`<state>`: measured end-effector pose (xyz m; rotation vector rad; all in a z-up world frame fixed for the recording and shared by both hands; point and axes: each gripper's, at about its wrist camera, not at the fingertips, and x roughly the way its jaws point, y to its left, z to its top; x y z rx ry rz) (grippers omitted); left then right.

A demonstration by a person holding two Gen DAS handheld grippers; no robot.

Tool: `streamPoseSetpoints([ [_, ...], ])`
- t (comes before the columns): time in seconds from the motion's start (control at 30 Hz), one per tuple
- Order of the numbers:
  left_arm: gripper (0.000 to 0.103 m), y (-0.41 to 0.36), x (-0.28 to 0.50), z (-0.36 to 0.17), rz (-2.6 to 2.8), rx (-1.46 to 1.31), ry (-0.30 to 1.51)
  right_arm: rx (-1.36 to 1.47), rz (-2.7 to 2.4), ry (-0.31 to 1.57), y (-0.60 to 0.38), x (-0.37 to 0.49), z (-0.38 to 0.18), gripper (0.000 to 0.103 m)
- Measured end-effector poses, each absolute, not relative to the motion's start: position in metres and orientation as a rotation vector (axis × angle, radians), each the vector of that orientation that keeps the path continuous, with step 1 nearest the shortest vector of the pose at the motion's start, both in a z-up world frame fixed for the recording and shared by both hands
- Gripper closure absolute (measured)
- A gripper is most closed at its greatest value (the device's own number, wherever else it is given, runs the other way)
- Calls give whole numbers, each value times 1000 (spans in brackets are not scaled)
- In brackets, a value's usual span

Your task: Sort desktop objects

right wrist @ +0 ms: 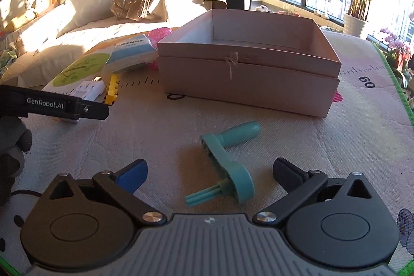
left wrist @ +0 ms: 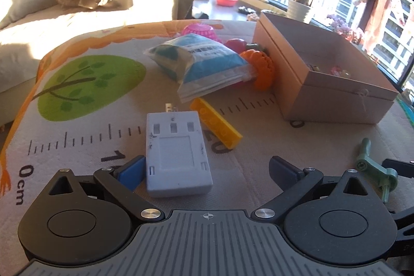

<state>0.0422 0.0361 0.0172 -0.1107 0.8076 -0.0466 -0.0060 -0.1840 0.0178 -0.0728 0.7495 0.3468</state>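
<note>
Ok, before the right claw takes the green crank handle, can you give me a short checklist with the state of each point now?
1. Right claw open wide: ok.
2. Green crank handle lies between its fingers, not yet gripped: ok.
3. Cardboard box open on top: ok.
4. Bare mat between handle and box: ok.
5. Left claw open, beside the white adapter, apart from the handle: ok.
6. Free space inside the box: cannot tell.
</note>
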Motion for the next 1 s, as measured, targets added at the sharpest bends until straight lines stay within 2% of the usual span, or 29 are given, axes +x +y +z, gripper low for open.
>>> streamPoseSetpoints([
  [0.23, 1, 9, 22, 19, -335, -28, 793, -62, 350, 743, -186, -7, 18, 0],
  [0.43, 1, 22, 14, 31, -250, 33, 688, -77, 338, 742, -182, -8, 18, 0],
  [0.9, 1, 28, 65, 10, -192, 101, 745, -99, 341, 736, -182, -12, 19, 0],
  [0.97, 3, 28, 65, 8, -185, 99, 754, -111, 360, 730, -184, -14, 21, 0],
  [1.0, 8, 28, 64, 8, -179, 100, 756, -123, 366, 714, -184, -16, 24, 0],
])
